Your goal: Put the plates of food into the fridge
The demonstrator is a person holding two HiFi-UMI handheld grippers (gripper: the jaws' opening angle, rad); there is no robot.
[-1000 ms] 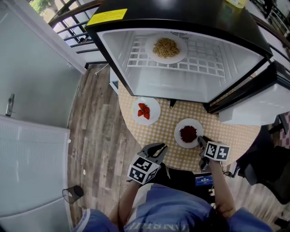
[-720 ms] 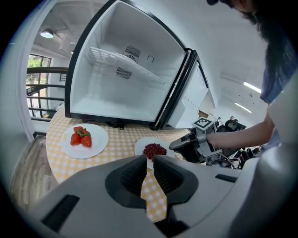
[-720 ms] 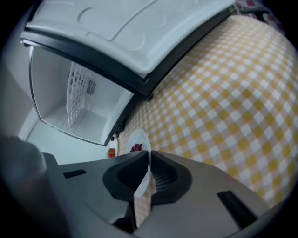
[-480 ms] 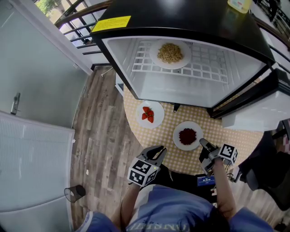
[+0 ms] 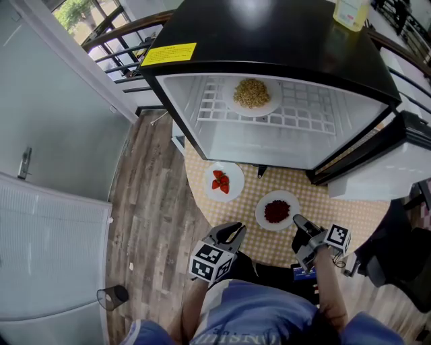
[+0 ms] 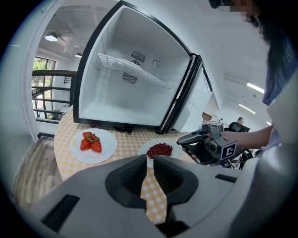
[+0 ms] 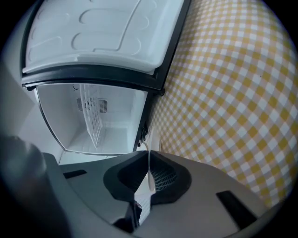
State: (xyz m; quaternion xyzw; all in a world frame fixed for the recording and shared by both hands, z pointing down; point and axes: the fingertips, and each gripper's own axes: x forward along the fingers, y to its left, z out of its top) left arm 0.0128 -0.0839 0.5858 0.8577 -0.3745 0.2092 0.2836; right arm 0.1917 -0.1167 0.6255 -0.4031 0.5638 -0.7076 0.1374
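A white plate of dark red food (image 5: 277, 211) lies on the yellow checked table (image 5: 236, 210) in front of the open fridge (image 5: 269, 40). My right gripper (image 5: 298, 224) is shut on its right rim, which shows edge-on as a thin white strip (image 7: 152, 139) between the jaws. A plate of strawberries (image 5: 222, 182) sits to its left, nearer the fridge. On the wire shelf (image 5: 306, 116) inside rests a plate of pale noodles (image 5: 252, 94). My left gripper (image 5: 232, 234) hovers at the table's near edge, jaws together, holding nothing.
The fridge door (image 5: 380, 165) swings out on the right. A pale bottle (image 5: 351, 10) stands on top of the fridge. Wooden floor (image 5: 145, 202) and a glass door lie to the left, with a small dark cup (image 5: 111, 295) on the floor.
The right gripper, open at the red food plate's rim a second ago, has closed on it and rolled over. The left gripper has stayed where it was.
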